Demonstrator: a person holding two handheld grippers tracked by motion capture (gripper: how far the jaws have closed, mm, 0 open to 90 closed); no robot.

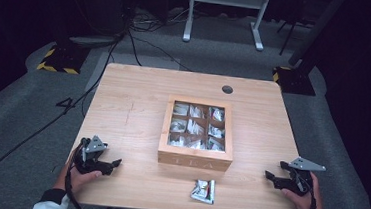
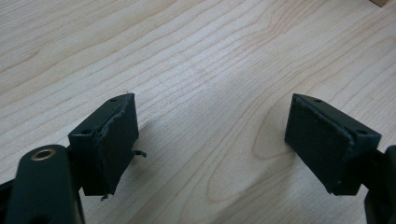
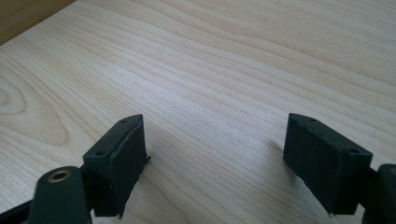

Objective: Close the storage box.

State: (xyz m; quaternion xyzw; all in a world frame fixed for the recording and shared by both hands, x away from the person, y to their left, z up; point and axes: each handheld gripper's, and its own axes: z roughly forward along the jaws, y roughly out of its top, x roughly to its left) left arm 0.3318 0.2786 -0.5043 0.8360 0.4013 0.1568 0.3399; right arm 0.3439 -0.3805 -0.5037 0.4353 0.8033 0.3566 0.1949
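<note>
A wooden tea box [image 1: 195, 158] with a windowed lid stands shut at the middle of the table, packets visible in its compartments. One loose tea packet [image 1: 203, 191] lies in front of it near the table's front edge. My left gripper [image 1: 111, 165] rests at the front left of the table, held by a hand, open with nothing between its jaws [image 2: 210, 140]. My right gripper [image 1: 273, 177] rests at the front right, also open and empty [image 3: 215, 154]. Both are apart from the box and the packet.
The light wooden table [image 1: 133, 105] has a round cable hole [image 1: 227, 89] at the back right. Beyond it on the grey floor are cables, a white desk frame [image 1: 226, 12] and stand bases with yellow-black tape [image 1: 56, 62].
</note>
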